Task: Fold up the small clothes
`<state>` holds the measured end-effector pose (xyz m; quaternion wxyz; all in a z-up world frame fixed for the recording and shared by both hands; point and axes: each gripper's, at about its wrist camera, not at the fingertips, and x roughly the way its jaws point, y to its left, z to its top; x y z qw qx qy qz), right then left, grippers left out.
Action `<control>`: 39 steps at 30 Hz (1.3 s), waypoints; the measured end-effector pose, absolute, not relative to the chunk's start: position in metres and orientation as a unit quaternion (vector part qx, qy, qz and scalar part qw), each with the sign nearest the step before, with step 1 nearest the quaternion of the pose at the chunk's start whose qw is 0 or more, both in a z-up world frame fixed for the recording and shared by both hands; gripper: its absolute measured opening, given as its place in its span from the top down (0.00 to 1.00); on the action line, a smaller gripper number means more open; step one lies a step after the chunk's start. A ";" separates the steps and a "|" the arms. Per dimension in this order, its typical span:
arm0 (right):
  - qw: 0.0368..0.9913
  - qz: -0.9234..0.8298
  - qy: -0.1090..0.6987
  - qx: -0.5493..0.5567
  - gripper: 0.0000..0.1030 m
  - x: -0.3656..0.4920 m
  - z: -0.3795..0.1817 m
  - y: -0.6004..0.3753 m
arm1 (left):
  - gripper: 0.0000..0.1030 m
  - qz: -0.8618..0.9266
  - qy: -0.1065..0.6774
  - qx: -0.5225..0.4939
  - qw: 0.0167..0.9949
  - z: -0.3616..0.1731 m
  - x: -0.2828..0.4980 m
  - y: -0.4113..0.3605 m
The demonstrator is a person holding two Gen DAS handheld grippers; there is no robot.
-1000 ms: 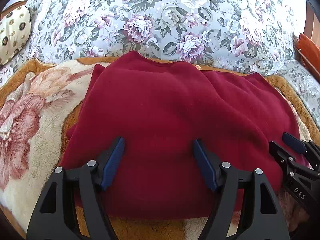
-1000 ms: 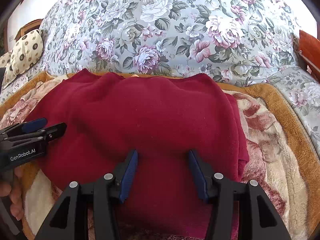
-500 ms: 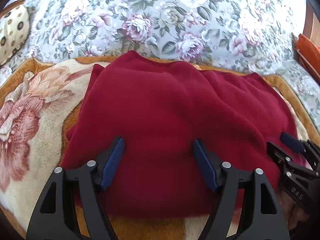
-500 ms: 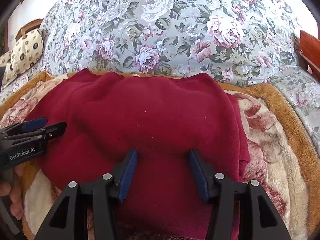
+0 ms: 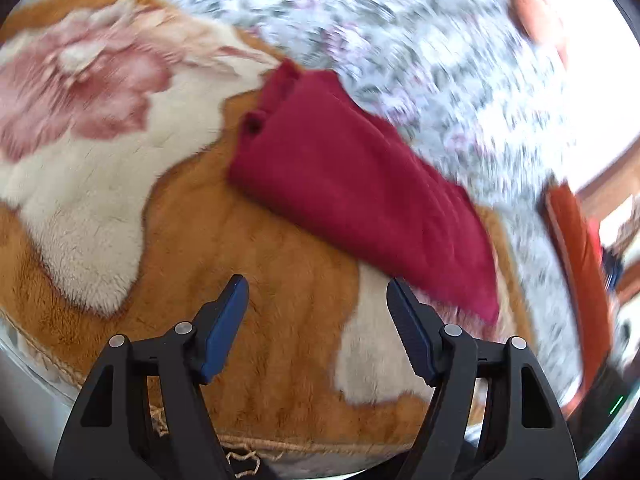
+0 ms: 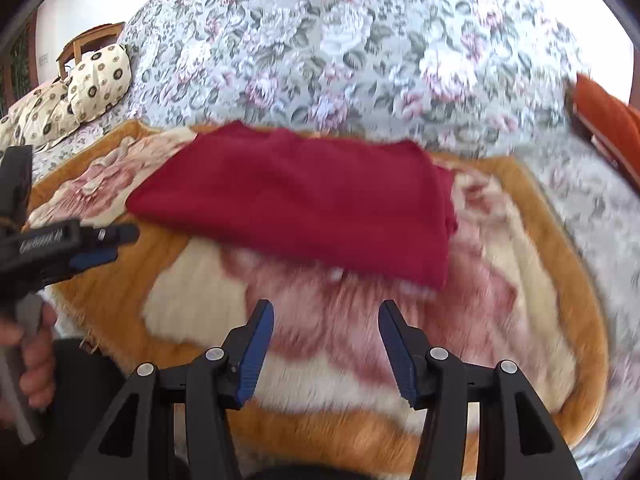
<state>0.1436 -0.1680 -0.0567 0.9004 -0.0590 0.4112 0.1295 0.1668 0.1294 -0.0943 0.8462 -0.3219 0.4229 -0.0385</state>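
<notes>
A dark red fleece garment lies folded into a flat rectangle on an orange and cream plush blanket. It also shows in the right wrist view, lying across the far part of the blanket. My left gripper is open and empty, above the blanket and short of the garment's near edge. It also shows at the left of the right wrist view. My right gripper is open and empty, above the blanket in front of the garment. Both views are blurred by motion.
A floral bedspread covers the bed beyond the blanket. Patterned cream pillows lie at the far left. An orange-red chair stands at the right, also seen in the left wrist view. The blanket's fringed front edge is near.
Both grippers have pulled back toward me off the garment, so it now lies farther away. The left wrist view has swung and tilted. The garment lies flat where it was.
</notes>
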 end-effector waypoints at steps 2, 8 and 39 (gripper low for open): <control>0.897 0.121 0.422 -0.045 0.49 0.137 -0.061 -0.171 | 0.30 -0.040 0.396 -0.345 0.850 -0.095 0.179 0.135; 0.881 0.113 0.457 -0.042 0.49 0.145 -0.075 -0.173 | 0.12 -0.046 0.366 -0.412 0.833 -0.115 0.209 0.140; 0.787 0.152 0.583 -0.132 0.14 0.165 -0.103 -0.131 | 0.04 -0.045 0.338 -0.368 0.865 -0.117 0.219 0.132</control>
